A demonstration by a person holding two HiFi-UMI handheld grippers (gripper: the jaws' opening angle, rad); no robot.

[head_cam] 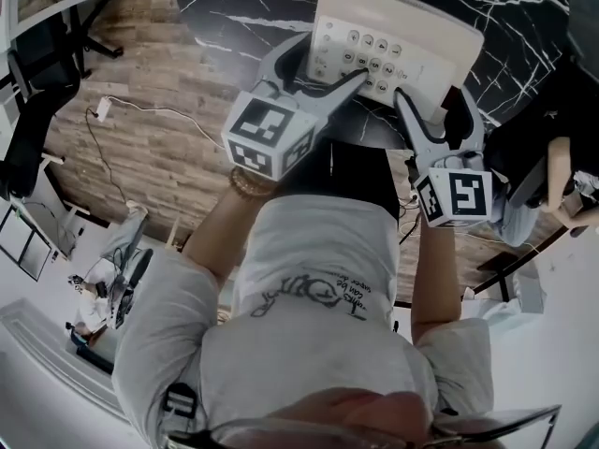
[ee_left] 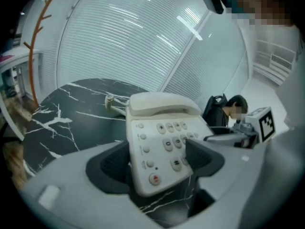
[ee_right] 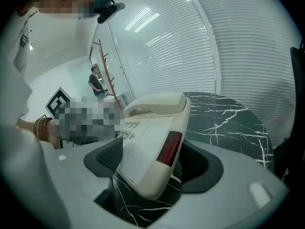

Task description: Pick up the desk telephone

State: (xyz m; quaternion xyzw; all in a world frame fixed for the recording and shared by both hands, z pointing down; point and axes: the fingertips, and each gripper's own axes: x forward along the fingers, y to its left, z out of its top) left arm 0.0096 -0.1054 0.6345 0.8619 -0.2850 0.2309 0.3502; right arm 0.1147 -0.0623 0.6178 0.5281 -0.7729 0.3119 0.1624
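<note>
Telephone (head_cam: 398, 36) is tilted over the near edge of the dark marble desk (head_cam: 510, 26), pinched by both your tools. Your left gripper (head_cam: 329, 64) has its fingers (ee_left: 204, 155) clamped wide across the keypad corner. Your right gripper (head_cam: 432, 101) squeezes the other near corner, handset on its cradle.

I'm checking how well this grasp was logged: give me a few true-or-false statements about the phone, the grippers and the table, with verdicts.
1. The left gripper and the right gripper both clamp the telephone. True.
2. The handset lies loose on the table. False: it sits in its cradle on the telephone.
3. The table is black with white veins. True.
4. The telephone is black. False: it is cream-white, with pale keys.
</note>
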